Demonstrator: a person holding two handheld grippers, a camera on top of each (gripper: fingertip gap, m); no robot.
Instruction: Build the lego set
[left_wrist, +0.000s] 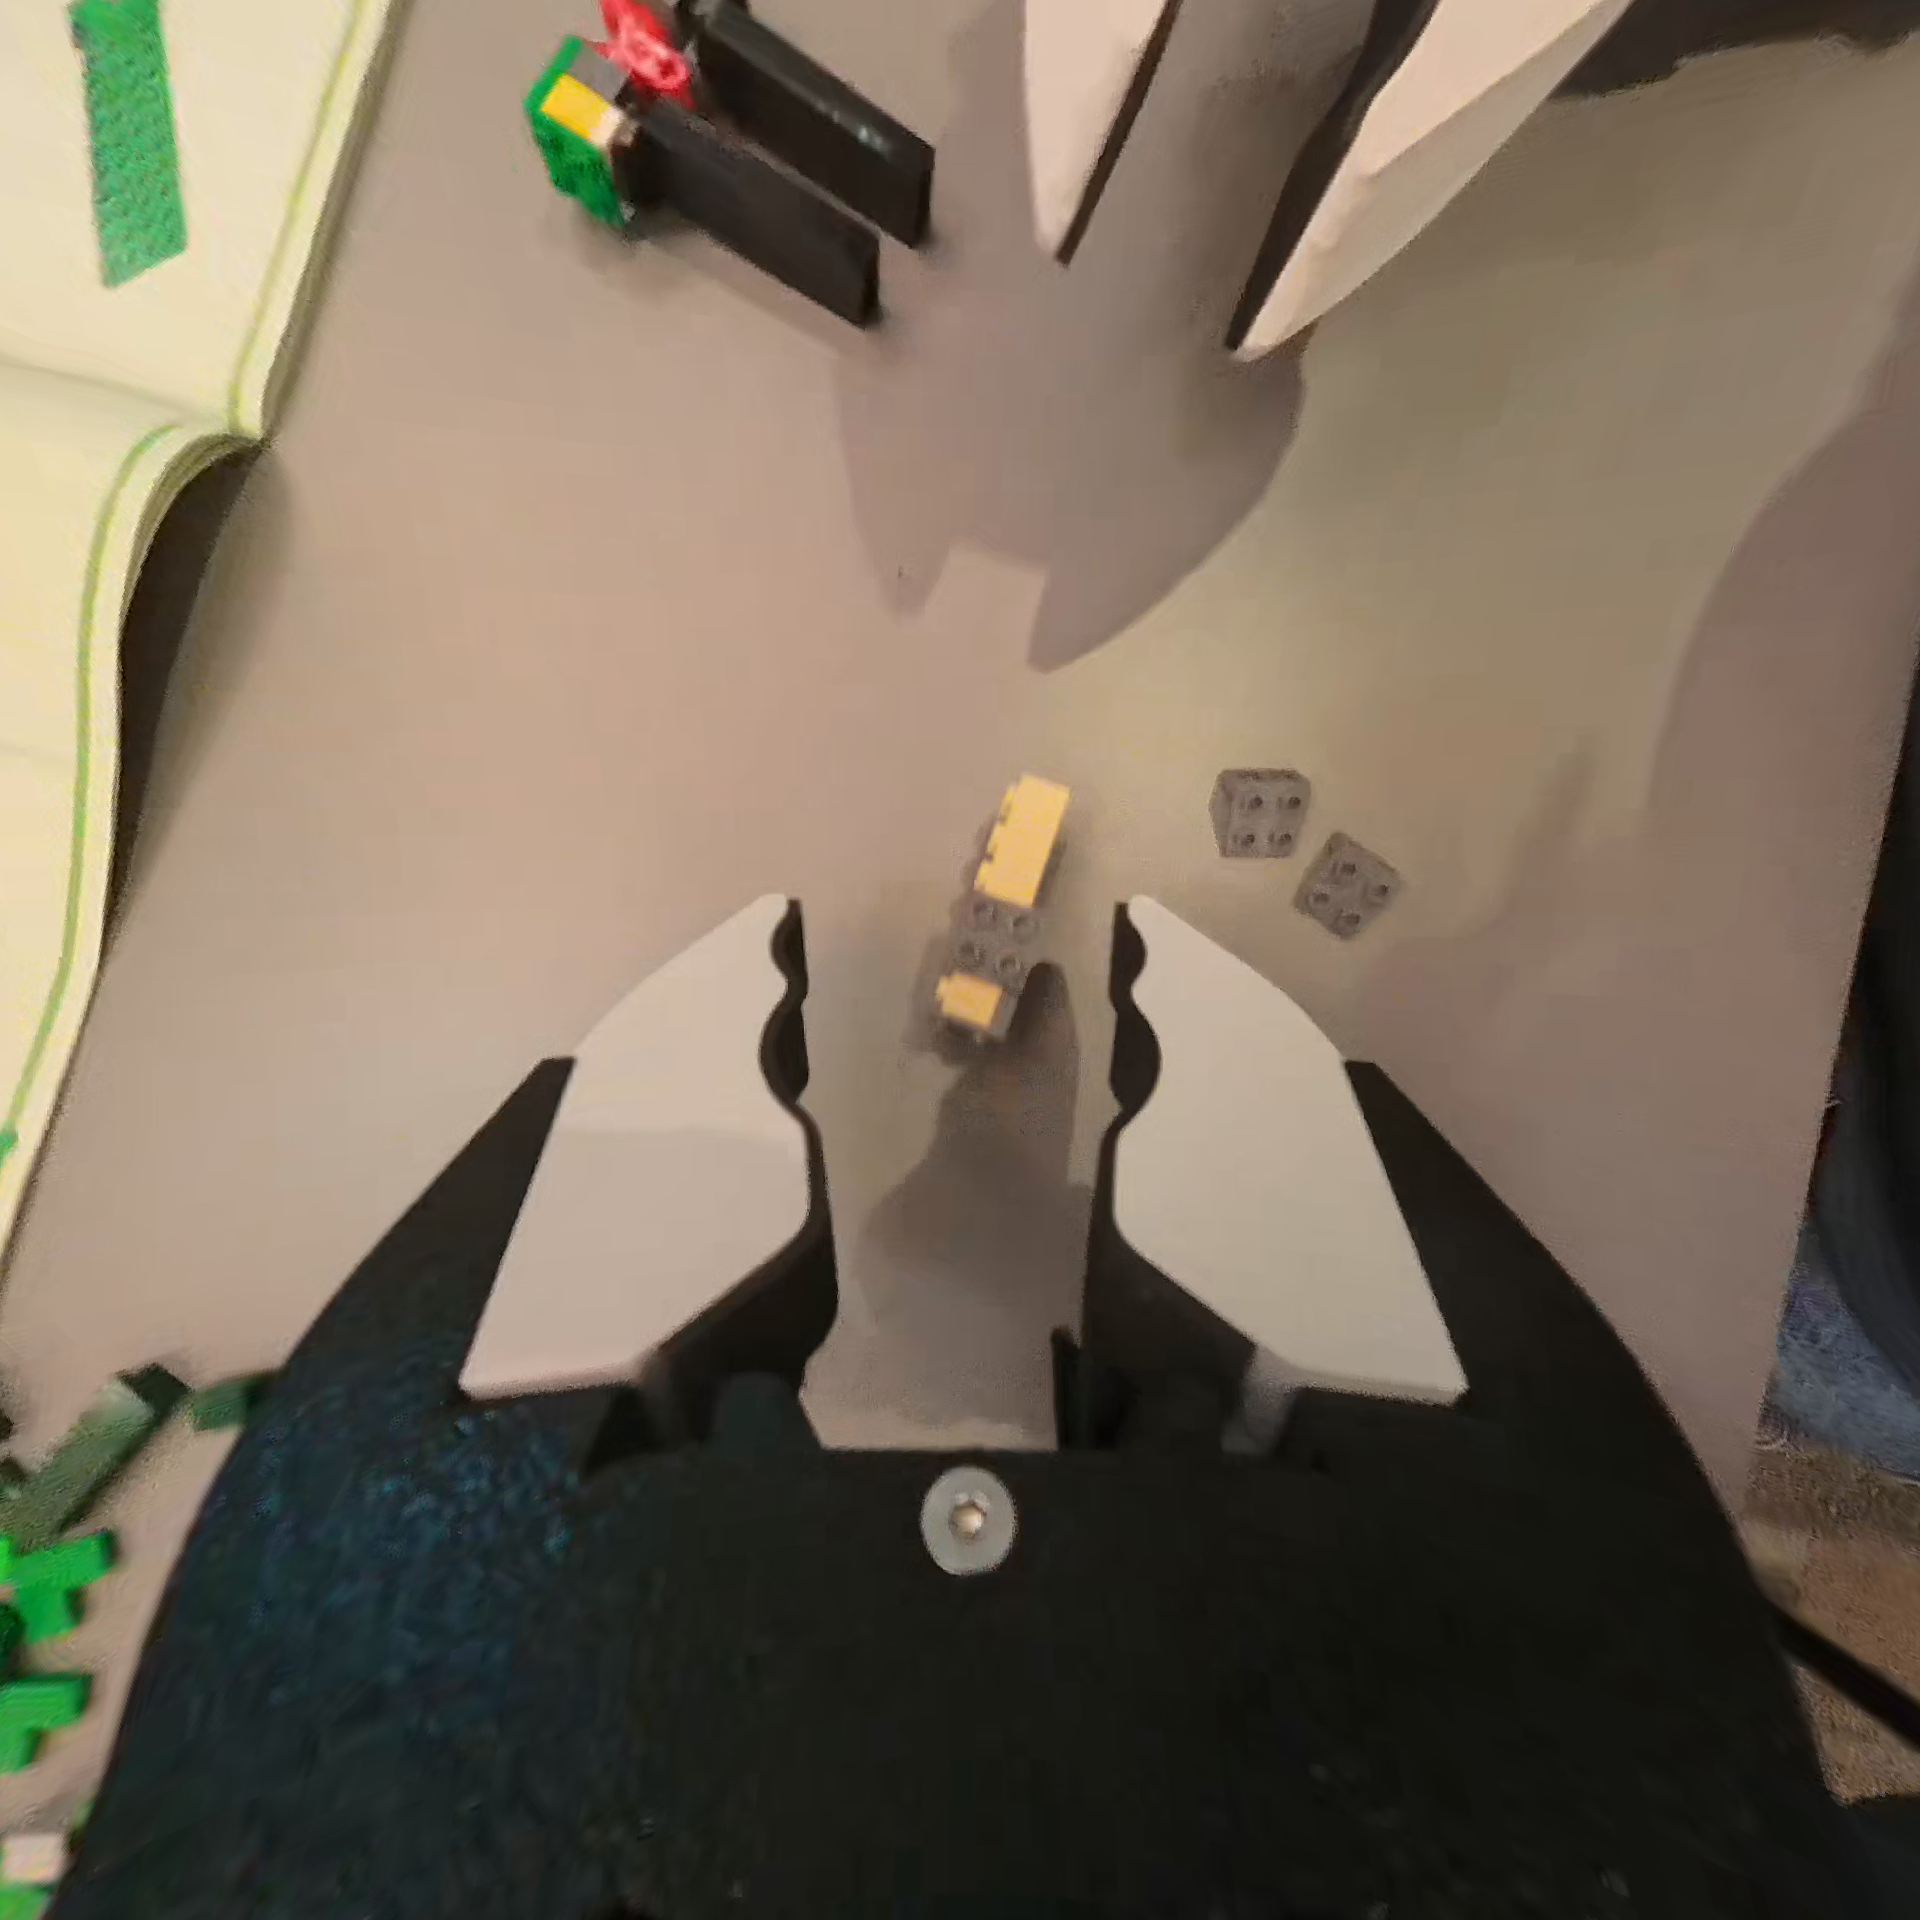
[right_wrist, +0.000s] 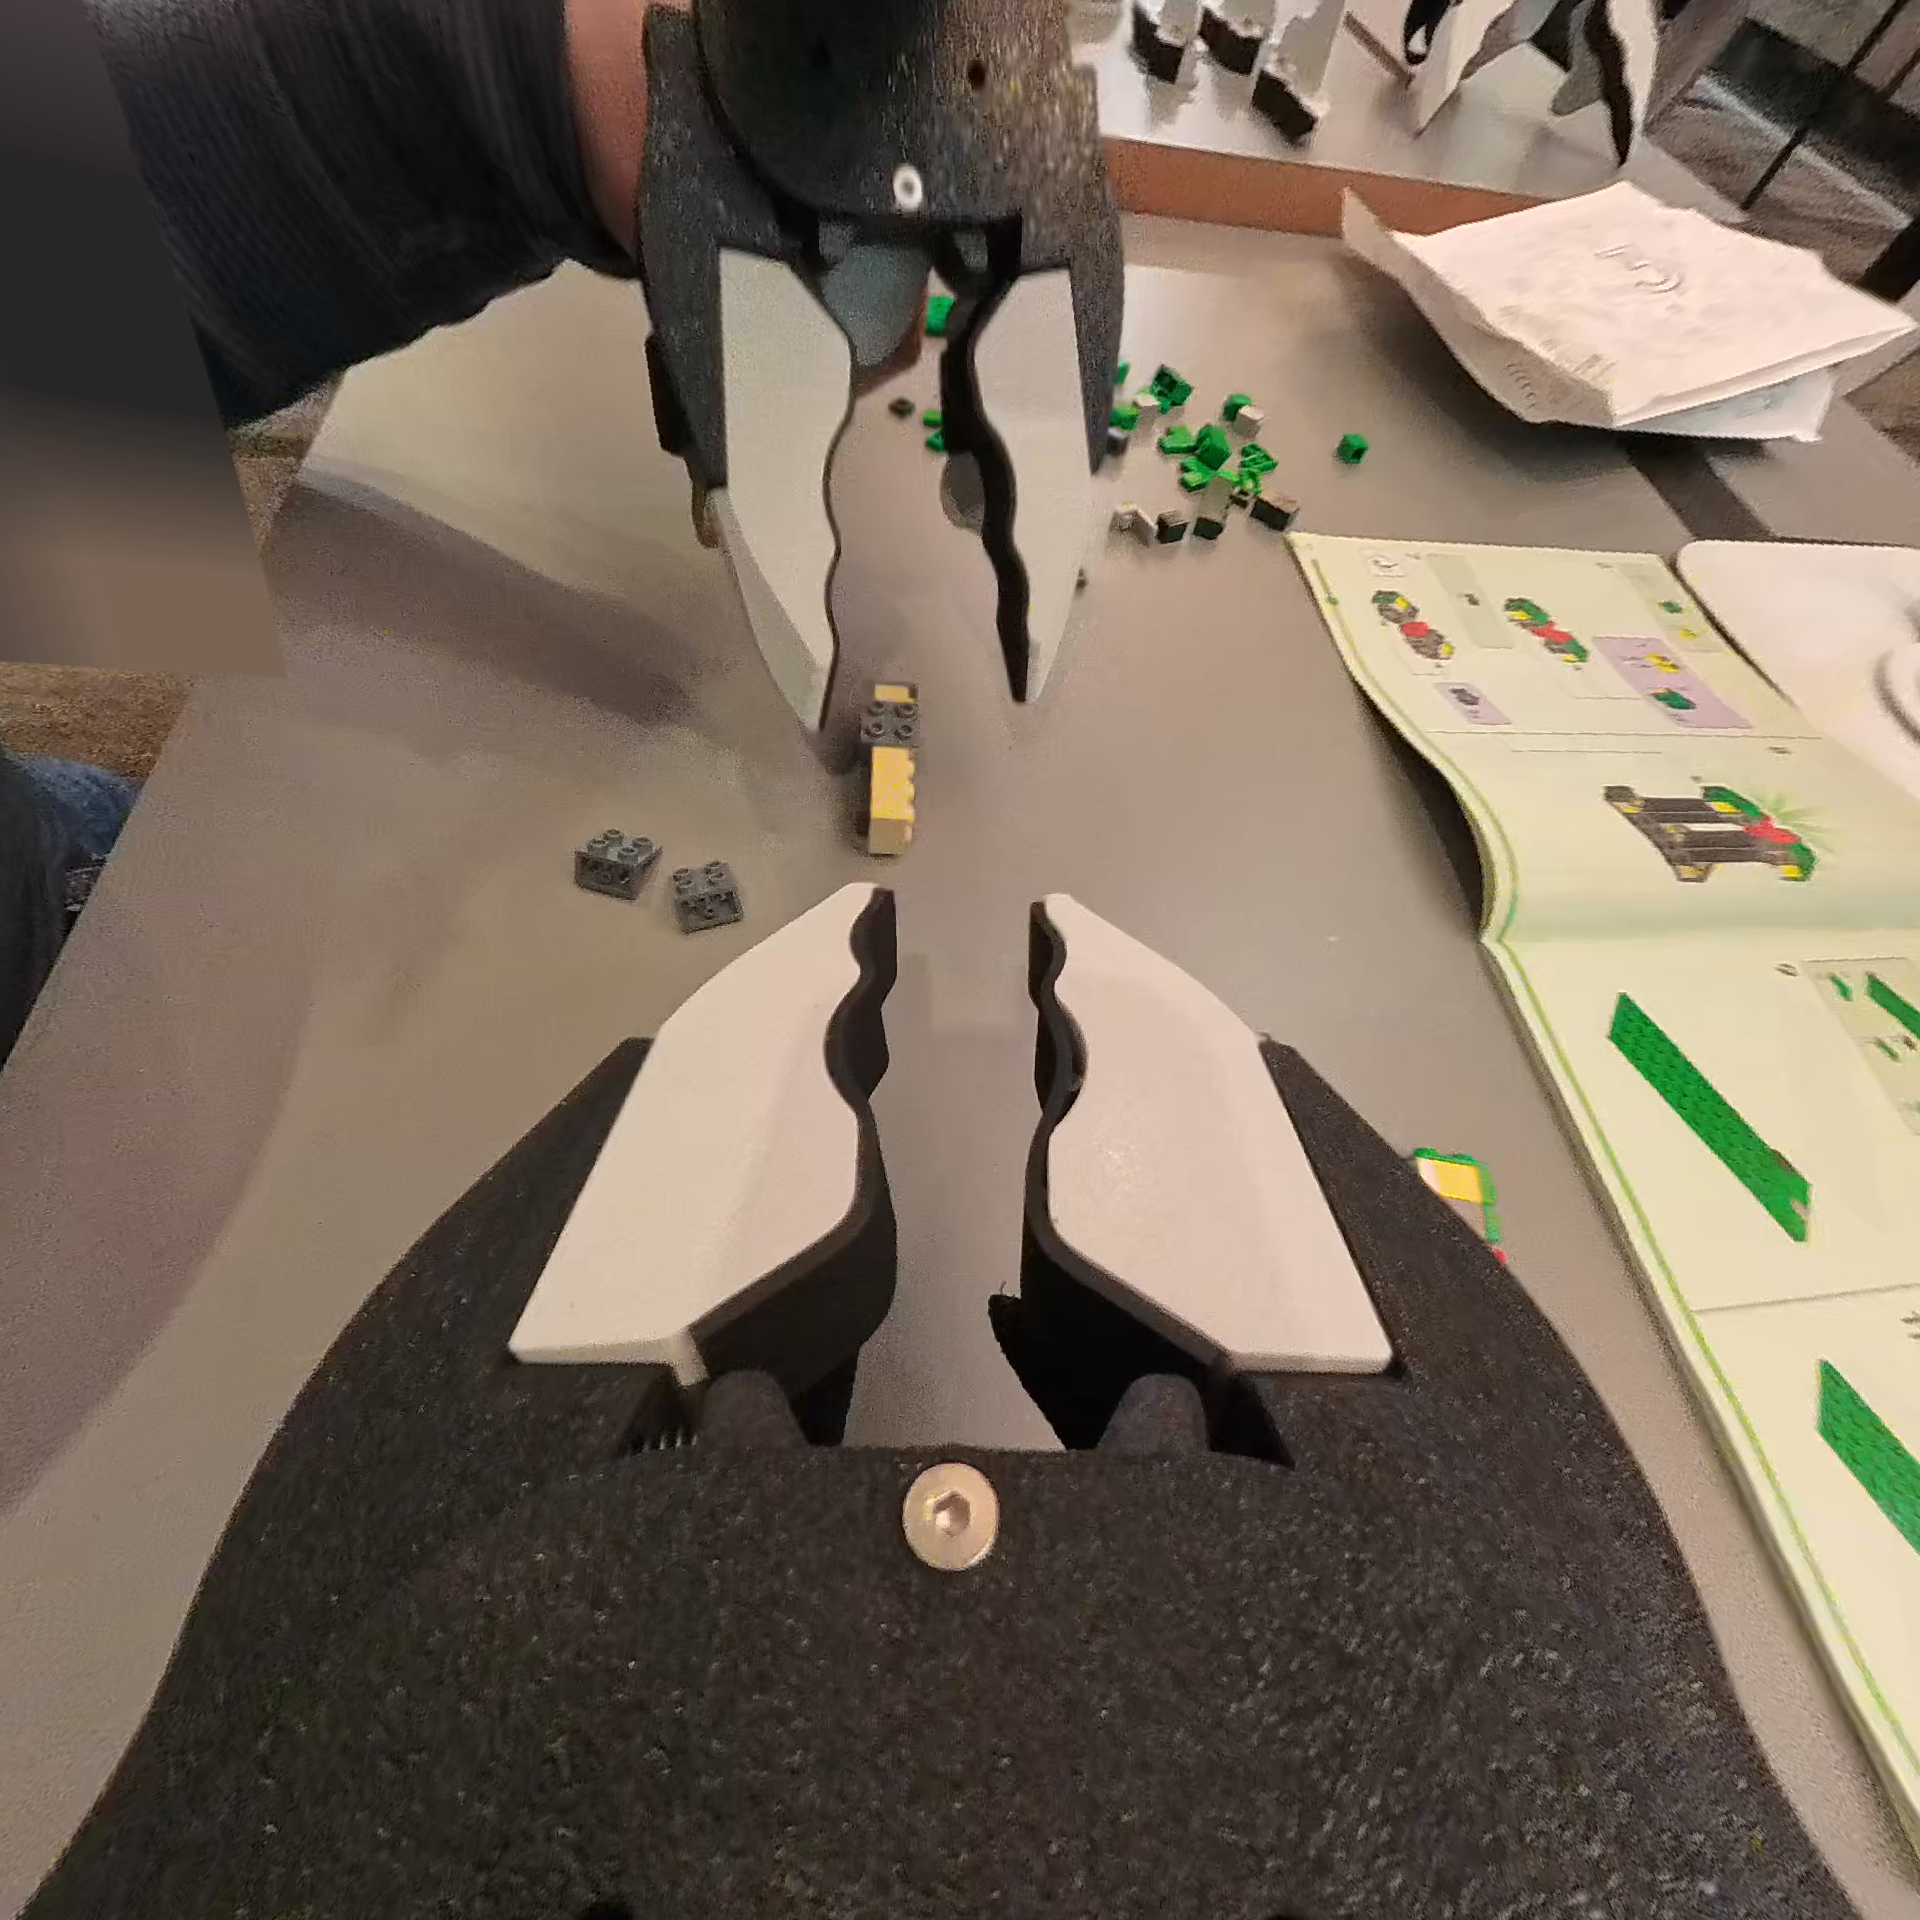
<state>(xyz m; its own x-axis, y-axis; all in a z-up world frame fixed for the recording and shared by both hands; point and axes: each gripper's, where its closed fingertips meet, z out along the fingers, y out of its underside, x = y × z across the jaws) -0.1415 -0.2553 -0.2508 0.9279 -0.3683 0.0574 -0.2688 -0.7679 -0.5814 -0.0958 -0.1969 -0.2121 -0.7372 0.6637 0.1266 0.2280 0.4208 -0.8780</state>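
Note:
A small grey and yellow lego assembly (left_wrist: 1003, 902) lies on the grey table between the two grippers; it also shows in the right wrist view (right_wrist: 891, 767). My left gripper (left_wrist: 958, 909) is open, its fingertips on either side of the assembly's near end, empty. In the right wrist view the left gripper (right_wrist: 920, 707) points down at the assembly from the far side. My right gripper (right_wrist: 961, 902) is open and empty, just short of the assembly; its fingers (left_wrist: 1288, 249) show at the top of the left wrist view. Two loose grey square bricks (left_wrist: 1299, 847) lie beside the assembly, also in the right wrist view (right_wrist: 657, 875).
An open instruction booklet (right_wrist: 1683, 914) lies right of the right gripper, also in the left wrist view (left_wrist: 94, 343). A green, yellow, red and black build (left_wrist: 717, 145) sits beyond. Loose green bricks (right_wrist: 1205, 447) are scattered at the back. A paper bag (right_wrist: 1621, 312) lies far right. A person's sleeve (right_wrist: 343, 177) holds the left gripper.

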